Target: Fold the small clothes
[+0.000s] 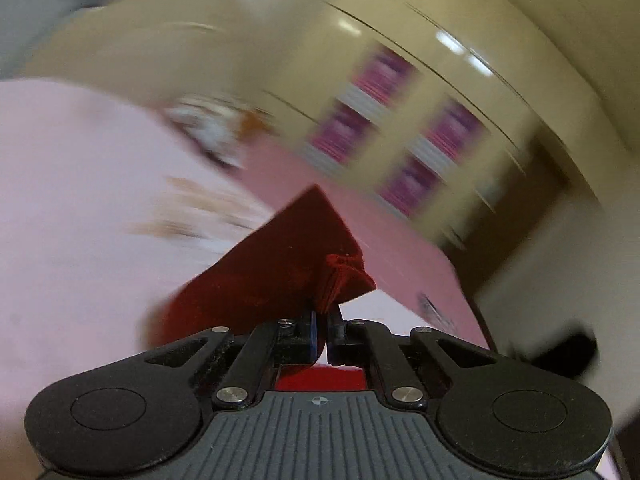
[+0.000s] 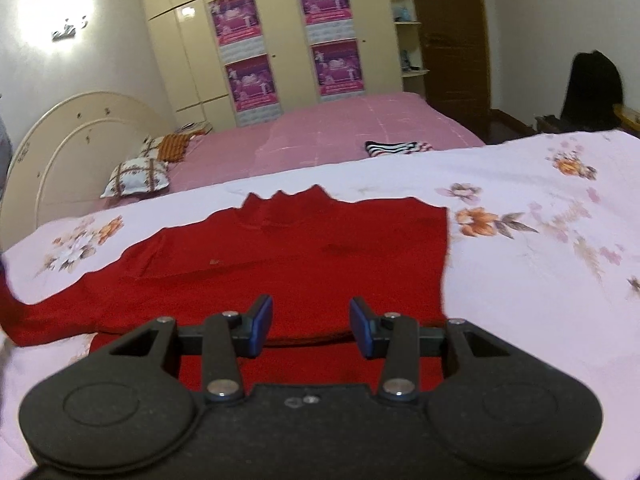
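Folding step: a sleeve fold looks under way, with one end of the garment lifted and the body left flat; the left wrist view is smeared by motion, so that hand seems to be mid-swing.
Bed: a pink bed fills the far half of the room, with pillows near the rounded headboard and a striped item at its near edge.
Sheet: a pale floral sheet covers the nearer surface and carries the work.
Sweater: a red sweater lies spread on the sheet, collar pointing away from the right wrist camera, its right edge straight and one sleeve trailing off to the left.
Left gripper: the left gripper is clenched on a bunched end of the red sweater, which hangs up off the sheet in front of the camera.
Right gripper: the right gripper is released, jaws wide apart, hovering just above the near hem; I cannot tell whether it touches the cloth.
Next move: judging by this, the held end wants carrying across the body and laying flat, then letting go; the free gripper could pin or pinch the hem so the body does not drag.
Risk: the knit may slide on the sheet.
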A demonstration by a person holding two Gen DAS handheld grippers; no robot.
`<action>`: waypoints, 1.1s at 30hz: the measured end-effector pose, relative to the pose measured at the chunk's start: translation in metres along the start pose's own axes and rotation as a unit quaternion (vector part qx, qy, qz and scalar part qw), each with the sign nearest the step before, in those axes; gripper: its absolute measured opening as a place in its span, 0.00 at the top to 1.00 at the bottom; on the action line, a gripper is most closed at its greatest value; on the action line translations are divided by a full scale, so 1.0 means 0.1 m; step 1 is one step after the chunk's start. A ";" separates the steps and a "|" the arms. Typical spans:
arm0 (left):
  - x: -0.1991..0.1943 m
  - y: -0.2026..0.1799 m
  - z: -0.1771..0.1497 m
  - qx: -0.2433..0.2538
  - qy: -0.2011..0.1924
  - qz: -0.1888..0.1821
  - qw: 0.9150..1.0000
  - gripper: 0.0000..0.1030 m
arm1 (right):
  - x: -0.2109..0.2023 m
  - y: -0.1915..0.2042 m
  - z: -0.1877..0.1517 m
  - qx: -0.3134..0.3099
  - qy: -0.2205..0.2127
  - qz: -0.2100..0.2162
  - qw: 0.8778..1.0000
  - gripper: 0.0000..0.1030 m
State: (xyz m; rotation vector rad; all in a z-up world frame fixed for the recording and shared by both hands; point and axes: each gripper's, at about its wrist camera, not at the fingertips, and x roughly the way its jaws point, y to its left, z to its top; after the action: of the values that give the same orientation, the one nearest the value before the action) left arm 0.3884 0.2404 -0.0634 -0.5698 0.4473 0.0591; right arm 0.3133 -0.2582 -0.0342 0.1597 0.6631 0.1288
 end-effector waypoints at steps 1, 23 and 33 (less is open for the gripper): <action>0.15 -0.32 -0.06 0.032 0.017 -0.022 0.999 0.96 | -0.03 -0.05 -0.01 0.004 -0.003 -0.002 1.000 0.60; 0.35 -1.96 -1.50 0.226 0.101 -0.073 0.966 0.19 | 0.16 -0.93 -0.10 0.246 0.015 0.106 0.963 0.57; 0.37 -0.79 -1.24 0.160 0.124 0.047 0.978 0.19 | 1.11 -0.39 0.04 0.255 0.090 0.125 0.955 0.83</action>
State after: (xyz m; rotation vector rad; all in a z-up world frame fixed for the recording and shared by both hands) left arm 0.3873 0.1047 -0.1318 -0.2377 0.7118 0.0050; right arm 0.4052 -0.2785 -0.1051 0.7387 0.8474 0.2165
